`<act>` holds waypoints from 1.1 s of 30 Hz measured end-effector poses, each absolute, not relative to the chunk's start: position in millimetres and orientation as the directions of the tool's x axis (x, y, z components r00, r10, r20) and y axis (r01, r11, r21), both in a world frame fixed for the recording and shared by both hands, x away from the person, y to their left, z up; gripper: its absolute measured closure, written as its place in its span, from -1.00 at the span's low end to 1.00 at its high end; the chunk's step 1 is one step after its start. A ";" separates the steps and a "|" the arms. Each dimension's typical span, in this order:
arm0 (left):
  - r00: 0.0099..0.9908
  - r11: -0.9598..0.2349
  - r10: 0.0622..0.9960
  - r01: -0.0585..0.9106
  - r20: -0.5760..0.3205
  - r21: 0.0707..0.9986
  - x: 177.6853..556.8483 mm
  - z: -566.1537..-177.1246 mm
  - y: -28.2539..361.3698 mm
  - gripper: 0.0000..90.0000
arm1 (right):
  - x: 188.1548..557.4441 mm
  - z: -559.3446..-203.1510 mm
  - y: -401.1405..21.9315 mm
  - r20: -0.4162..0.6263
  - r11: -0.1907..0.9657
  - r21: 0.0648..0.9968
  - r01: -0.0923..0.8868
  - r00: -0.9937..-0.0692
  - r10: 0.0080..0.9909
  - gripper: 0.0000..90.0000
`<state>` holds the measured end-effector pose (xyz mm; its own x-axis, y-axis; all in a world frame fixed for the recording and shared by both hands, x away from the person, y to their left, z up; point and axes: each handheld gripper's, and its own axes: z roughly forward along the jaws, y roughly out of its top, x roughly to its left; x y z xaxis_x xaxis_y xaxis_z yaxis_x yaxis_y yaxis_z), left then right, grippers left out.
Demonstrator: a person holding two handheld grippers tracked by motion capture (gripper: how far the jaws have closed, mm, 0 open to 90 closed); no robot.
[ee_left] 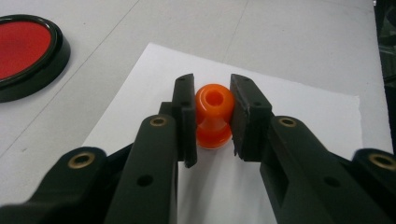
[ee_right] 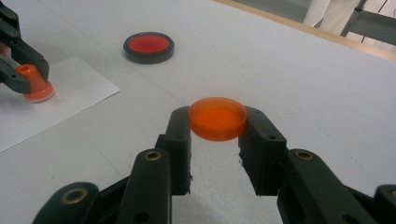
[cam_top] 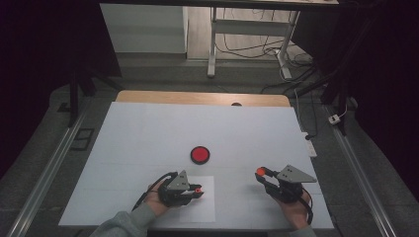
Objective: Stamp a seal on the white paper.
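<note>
Stamp (ee_left: pixel 213 115), small, stiff orange plastic and likely light, stands on the white paper (ee_left: pixel 299 107), pinched at its knob by the left gripper (ee_left: pixel 212 119). Beside the paper, the right gripper (ee_right: pixel 217 135) pinches the slick orange cap (ee_right: pixel 217 118) by its rim.

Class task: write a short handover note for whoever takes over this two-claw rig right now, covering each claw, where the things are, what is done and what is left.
Left claw: shut on the orange stamp, which stands base down on the white paper sheet.
Right claw: shut on the orange round cap, held above the table, mouth up.
Red ink pad: open, on the table beyond the paper, between the two claws.
Done: the cap appears to be off the stamp and the stamp is down on the paper.
Left, probably: lift the stamp, check the print, put the cap back on.
</note>
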<state>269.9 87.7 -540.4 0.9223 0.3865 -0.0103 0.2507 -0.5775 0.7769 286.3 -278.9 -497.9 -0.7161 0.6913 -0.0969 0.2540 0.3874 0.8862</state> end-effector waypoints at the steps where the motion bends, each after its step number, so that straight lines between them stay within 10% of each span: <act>1: 0.923 -0.578 0.385 0.249 -0.009 0.777 269.9 -540.4 87.7 0.61 | 286.3 -497.9 -278.9 -0.097 0.387 0.886 0.254 -0.716 0.691 0.44; 33: 0.919 -0.576 0.395 0.247 0.000 0.780 267.9 -540.9 86.5 0.62 | 286.8 -498.1 -279.1 -0.096 0.389 0.884 0.258 -0.715 0.692 0.44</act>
